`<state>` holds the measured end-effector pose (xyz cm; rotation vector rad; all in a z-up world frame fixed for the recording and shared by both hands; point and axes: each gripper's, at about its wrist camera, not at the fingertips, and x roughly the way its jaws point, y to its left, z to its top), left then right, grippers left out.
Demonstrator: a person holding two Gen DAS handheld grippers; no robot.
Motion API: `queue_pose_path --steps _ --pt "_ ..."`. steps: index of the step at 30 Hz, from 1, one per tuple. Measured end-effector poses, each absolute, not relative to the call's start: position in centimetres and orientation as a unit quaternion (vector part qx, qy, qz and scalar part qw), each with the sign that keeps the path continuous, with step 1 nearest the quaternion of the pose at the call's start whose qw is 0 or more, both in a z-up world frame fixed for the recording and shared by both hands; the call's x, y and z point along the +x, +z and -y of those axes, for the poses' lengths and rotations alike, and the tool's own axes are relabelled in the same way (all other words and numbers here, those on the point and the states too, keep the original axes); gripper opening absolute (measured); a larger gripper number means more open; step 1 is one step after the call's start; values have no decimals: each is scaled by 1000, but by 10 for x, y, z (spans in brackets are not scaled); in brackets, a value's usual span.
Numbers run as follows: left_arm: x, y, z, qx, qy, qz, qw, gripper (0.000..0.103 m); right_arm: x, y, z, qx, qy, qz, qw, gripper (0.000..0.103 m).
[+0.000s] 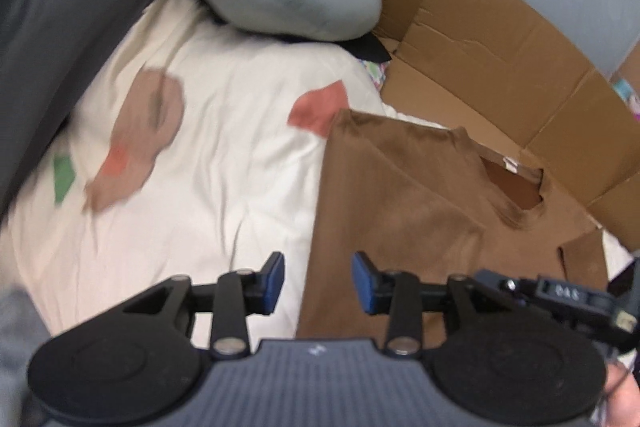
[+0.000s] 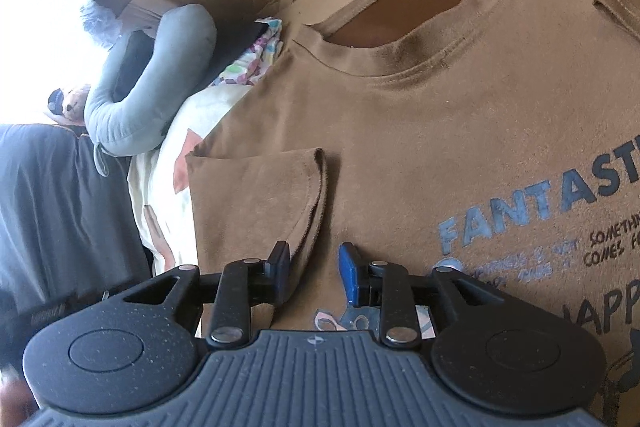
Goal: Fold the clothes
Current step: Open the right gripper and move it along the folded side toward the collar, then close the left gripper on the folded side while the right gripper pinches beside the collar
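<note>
Suede-soft brown T-shirt (image 2: 400, 131) lies flat, sleeve folded in; left gripper (image 1: 318, 283) and right gripper (image 2: 314, 273) both spread, pinching nothing.

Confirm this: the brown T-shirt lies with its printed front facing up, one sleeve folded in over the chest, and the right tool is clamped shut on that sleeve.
Not quite. The right tool is open, its pads apart and gripping nothing; the right wrist view shows this. The rest holds: the brown T-shirt lies print up, with the sleeve folded in over the chest.
</note>
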<state>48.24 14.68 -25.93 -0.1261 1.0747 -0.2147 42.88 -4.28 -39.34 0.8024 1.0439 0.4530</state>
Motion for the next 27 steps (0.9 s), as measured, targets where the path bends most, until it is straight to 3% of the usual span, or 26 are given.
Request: queue_pose_path --steps 2,22,24,25,27 --pt "467 -261 -154 -73 -98 -510 851 42 434 -393 43 361 213 -484 768 37" --pt "406 -337 -132 -232 -123 -496 827 48 489 -387 33 252 258 -486 796 35" --pt "408 -342 -127 -239 -130 -487 830 43 489 -387 32 246 257 -486 798 26" --pt "410 -345 -124 -240 -135 -484 831 38 489 -387 32 242 255 -486 800 10" --pt "413 -348 -124 -245 -144 -484 828 11 490 -387 32 233 260 -485 802 3"
